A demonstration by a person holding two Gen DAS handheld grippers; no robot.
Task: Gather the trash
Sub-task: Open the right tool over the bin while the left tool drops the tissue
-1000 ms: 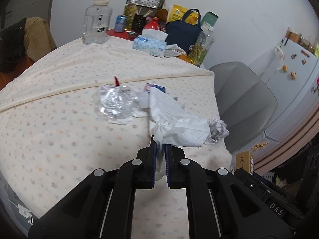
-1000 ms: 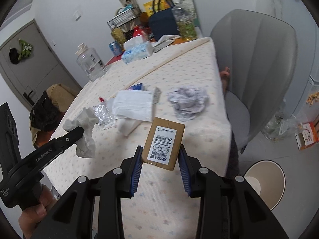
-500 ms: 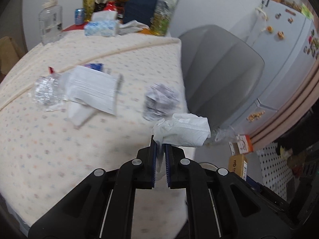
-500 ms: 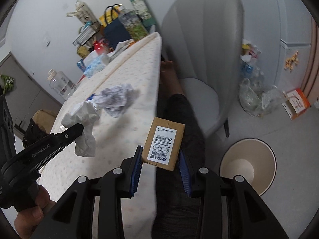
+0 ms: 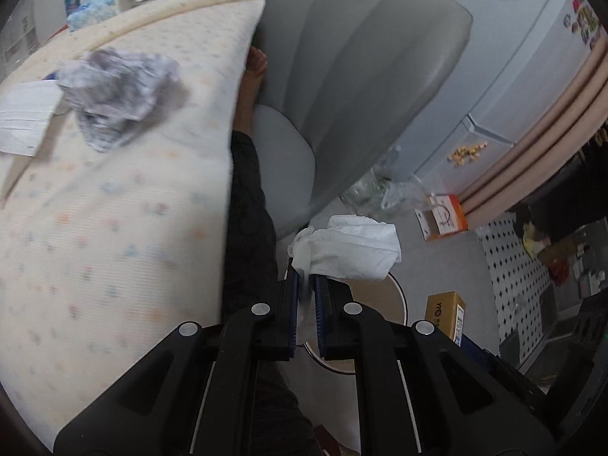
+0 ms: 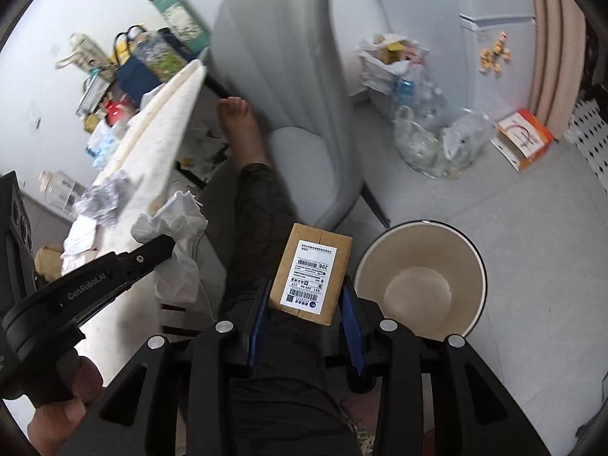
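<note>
Left wrist view first: our left tongs (image 5: 304, 285) are pressed almost together, pinching a crumpled white tissue (image 5: 351, 249) by one corner, so most of it flops forward past the tips. It hangs over the floor, off the edge of the desk (image 5: 114, 228), with the rim of the bin (image 5: 395, 296) peeking out right underneath. A ball of crumpled paper (image 5: 114, 95) and a folded white sheet (image 5: 22, 117) are lying on the desk, so there's more to collect. The picture is smeary on the desk side.

Right wrist view: our right tongs (image 6: 306, 304) are part-way spread, clamping a small cardboard box (image 6: 309, 271) by its two sides, label facing up. The box sits just left of the open bin (image 6: 421, 281), not quite over it, above a dark trouser leg (image 6: 262, 205). The other tongs show up on the left, tissue dangling beside the desk edge. A grey chair (image 6: 288, 76) stands behind.

For doing this step well, we'd say get each item properly centred over the bin mouth before letting go. The tissue is light and will probably drift or cling to the pads, so drop it low and maybe give it a little shake. The box should fall straight, but it needs to shift right first or it could clip the rim.
</note>
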